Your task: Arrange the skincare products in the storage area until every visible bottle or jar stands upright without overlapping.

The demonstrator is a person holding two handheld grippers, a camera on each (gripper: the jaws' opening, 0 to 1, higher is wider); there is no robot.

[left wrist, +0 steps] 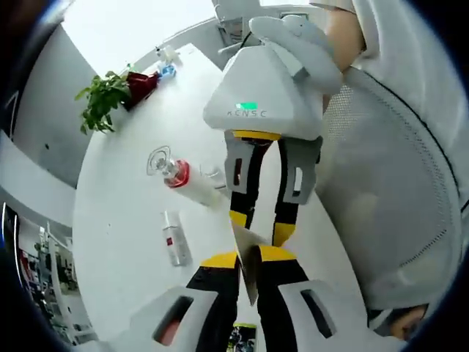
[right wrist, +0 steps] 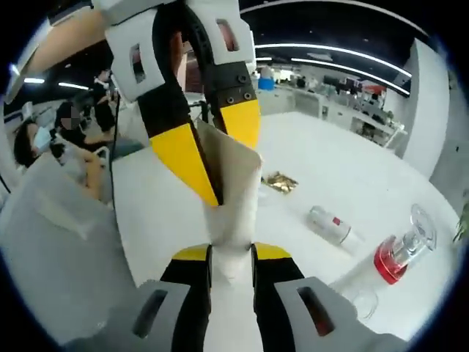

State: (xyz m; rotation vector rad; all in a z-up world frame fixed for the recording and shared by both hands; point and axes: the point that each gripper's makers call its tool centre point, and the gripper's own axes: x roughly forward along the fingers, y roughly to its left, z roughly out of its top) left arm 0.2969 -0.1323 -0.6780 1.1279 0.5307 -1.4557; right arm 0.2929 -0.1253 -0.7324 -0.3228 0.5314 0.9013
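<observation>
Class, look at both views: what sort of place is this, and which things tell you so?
Probably an open-plan office or lab: ceiling strip lights, desks in the background, seated people, and a white table with a potted plant.

The white tube (right wrist: 231, 213) is partly hidden between both grippers' jaws; its label is unreadable.

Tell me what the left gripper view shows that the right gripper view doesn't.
Left gripper view: a potted plant and a small blue-topped bottle. Right gripper view: a gold packet and seated people. Shared: left gripper and right gripper clamped on a white tube, plus a red-collared bottle and a small bottle lying on the table.
</observation>
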